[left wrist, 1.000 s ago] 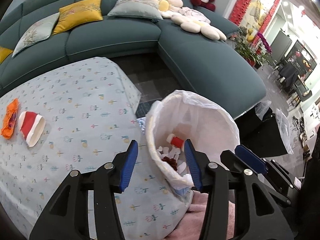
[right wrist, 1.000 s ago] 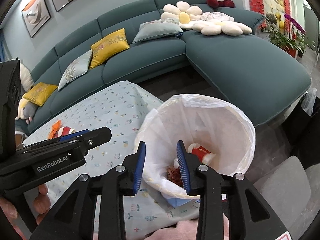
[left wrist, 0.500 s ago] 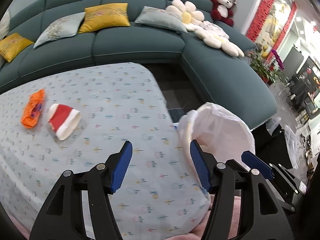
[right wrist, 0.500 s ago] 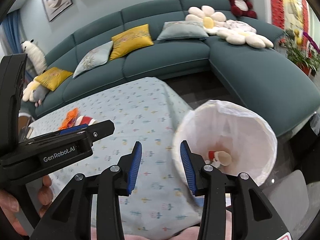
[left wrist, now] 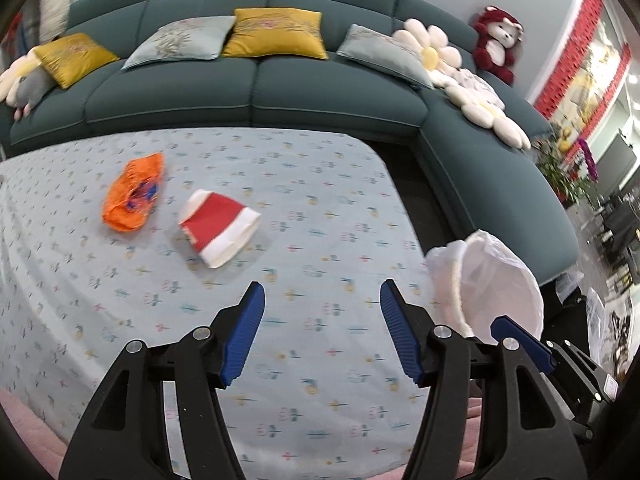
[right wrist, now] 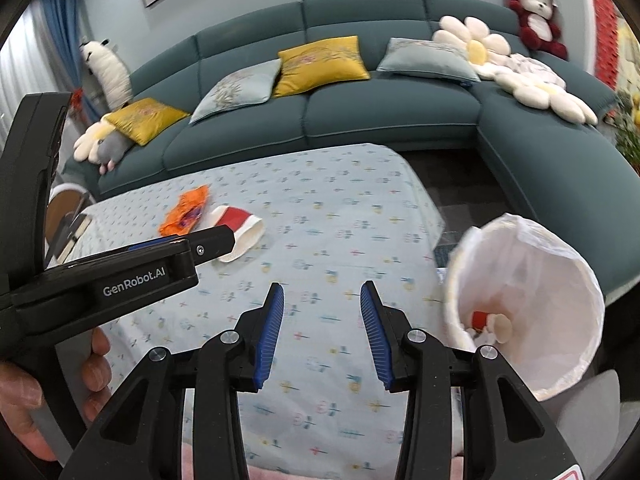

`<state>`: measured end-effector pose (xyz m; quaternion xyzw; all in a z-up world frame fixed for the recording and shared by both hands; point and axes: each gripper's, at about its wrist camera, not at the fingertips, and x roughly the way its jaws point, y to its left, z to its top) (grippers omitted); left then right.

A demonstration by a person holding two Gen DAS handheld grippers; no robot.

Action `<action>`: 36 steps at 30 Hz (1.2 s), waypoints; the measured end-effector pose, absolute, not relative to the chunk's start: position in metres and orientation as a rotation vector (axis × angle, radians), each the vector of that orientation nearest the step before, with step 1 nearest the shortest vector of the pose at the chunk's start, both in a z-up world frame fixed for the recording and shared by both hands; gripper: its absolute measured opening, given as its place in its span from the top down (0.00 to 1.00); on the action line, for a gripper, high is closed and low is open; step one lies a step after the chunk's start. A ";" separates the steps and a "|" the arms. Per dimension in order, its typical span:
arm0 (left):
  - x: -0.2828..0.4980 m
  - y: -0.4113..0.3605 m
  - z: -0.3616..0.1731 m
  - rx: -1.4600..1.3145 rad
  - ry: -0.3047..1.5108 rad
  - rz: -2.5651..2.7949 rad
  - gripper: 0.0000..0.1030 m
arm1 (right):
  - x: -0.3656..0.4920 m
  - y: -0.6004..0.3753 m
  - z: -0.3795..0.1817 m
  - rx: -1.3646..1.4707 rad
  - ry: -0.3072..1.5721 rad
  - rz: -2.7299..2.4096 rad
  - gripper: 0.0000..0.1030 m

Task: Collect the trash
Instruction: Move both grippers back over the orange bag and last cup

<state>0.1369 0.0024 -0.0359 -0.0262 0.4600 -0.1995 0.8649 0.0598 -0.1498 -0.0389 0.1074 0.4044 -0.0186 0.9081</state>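
Observation:
A crushed red-and-white paper cup (left wrist: 218,232) (right wrist: 240,228) lies on its side on the table, with an orange wrapper (left wrist: 134,192) (right wrist: 186,210) just to its left. My left gripper (left wrist: 321,286) hovers open over bare cloth, short of the cup and to its right, with nothing between its fingers. My right gripper (right wrist: 322,286) is also open and empty, above the cloth between the cup and the bin. A white-lined trash bin (left wrist: 496,280) (right wrist: 560,272) stands off the table's right end, with a red-and-white piece of trash (right wrist: 482,318) inside.
The table (left wrist: 320,200) wears a pale blue patterned cloth. A teal corner sofa (left wrist: 256,80) with cushions and plush toys wraps round the back and right. A hand (right wrist: 24,392) holds the left gripper's body (right wrist: 140,276) at the left of the right wrist view.
Both views have swung left, from over the bin to over the table. The bin now sits at the right, and the cup and wrapper are nearer the middle. Both jaws stand slightly wider.

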 end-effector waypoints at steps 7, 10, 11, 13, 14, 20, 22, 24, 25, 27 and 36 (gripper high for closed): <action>0.150 0.052 -0.048 -0.093 0.976 -0.344 0.40 | 0.077 -0.113 -0.047 0.196 0.867 0.013 0.62; 0.157 0.072 -0.054 -0.103 0.983 -0.314 0.40 | 0.087 -0.095 -0.054 0.186 0.887 0.040 0.62; 0.161 0.082 -0.058 -0.108 0.987 -0.299 0.40 | 0.090 -0.091 -0.057 0.183 0.893 0.048 0.62; 0.166 0.094 -0.062 -0.113 0.994 -0.277 0.39 | 0.098 -0.080 -0.063 0.177 0.907 0.067 0.62; 0.170 0.103 -0.065 -0.117 0.999 -0.262 0.39 | 0.102 -0.076 -0.066 0.175 0.914 0.074 0.62; 0.194 0.141 -0.084 -0.125 1.028 -0.198 0.39 | 0.131 -0.049 -0.086 0.168 0.957 0.122 0.62; 0.204 0.151 -0.091 -0.125 1.037 -0.181 0.38 | 0.144 -0.041 -0.095 0.165 0.972 0.137 0.62; 0.218 0.162 -0.100 -0.126 1.048 -0.159 0.33 | 0.156 -0.035 -0.103 0.167 0.985 0.145 0.62; 0.222 0.165 -0.102 -0.127 1.051 -0.153 0.32 | 0.162 -0.032 -0.107 0.168 0.991 0.148 0.62; 0.236 0.174 -0.110 -0.137 1.059 -0.138 0.31 | 0.176 -0.029 -0.117 0.175 1.003 0.158 0.62; 0.305 0.198 -0.141 -0.165 1.088 -0.093 0.29 | 0.228 -0.021 -0.154 0.219 1.037 0.187 0.62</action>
